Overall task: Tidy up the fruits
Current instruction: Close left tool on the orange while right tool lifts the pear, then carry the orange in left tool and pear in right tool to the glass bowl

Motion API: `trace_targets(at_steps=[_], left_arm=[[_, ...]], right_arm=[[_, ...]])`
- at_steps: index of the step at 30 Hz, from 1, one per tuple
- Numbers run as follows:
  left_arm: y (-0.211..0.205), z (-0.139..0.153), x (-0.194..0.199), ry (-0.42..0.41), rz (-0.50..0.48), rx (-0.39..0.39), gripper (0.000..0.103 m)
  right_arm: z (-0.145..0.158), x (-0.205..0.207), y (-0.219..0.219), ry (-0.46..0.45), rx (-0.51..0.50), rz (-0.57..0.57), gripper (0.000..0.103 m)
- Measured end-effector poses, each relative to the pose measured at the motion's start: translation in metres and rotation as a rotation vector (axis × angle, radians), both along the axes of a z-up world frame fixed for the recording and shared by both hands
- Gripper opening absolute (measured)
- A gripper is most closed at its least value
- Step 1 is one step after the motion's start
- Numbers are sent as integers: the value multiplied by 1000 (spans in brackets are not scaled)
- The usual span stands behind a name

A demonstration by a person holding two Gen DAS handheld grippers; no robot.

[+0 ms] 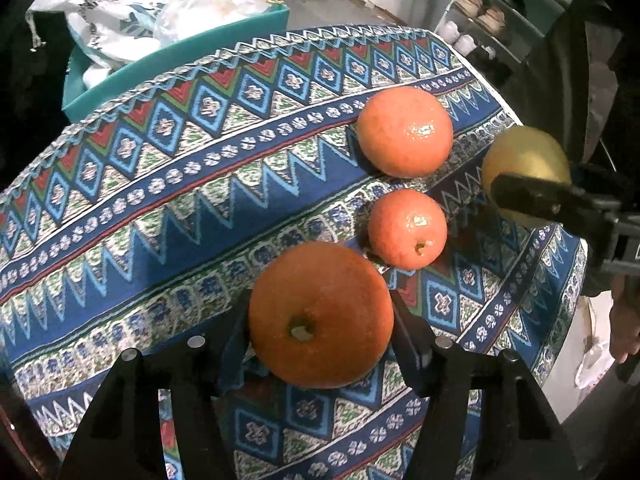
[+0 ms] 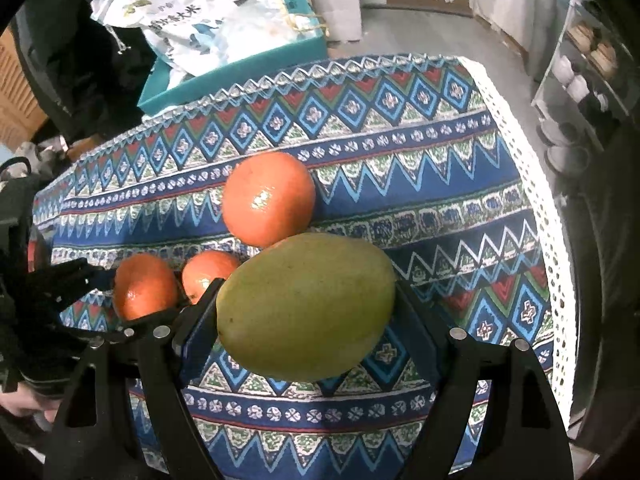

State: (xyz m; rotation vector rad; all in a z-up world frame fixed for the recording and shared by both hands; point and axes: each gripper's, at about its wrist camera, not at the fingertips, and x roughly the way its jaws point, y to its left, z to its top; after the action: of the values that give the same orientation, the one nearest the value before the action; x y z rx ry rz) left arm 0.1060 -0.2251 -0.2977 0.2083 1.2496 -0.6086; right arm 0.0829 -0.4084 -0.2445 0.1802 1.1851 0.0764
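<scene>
Gripping the mango (image 2: 306,306) shows fully only rightward.

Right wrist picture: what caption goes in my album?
Right gripper holds a green mango above the patterned tablecloth, three oranges behind.

Both wrist views look steeply down, apparently close, sharing the tablecloth (image 1: 160,200).
</scene>
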Motion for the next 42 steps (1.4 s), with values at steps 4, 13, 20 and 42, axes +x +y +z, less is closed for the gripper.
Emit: trace_targets(at_steps=[4,13,20,42], left_arm=[[14,10,-3,-11,25,-1,65],[42,46,-15,-66,71,-24,65],[61,78,-24,-123,99,-35,65],[121,156,-46,-262,197,-92,65]], right_arm=[[9,0,4,-29,-3,10,81],[39,-1,26,-95,0,49,81],[66,0,49,-148,9,91,81],[142,-5,118,-301,44,212,81]])
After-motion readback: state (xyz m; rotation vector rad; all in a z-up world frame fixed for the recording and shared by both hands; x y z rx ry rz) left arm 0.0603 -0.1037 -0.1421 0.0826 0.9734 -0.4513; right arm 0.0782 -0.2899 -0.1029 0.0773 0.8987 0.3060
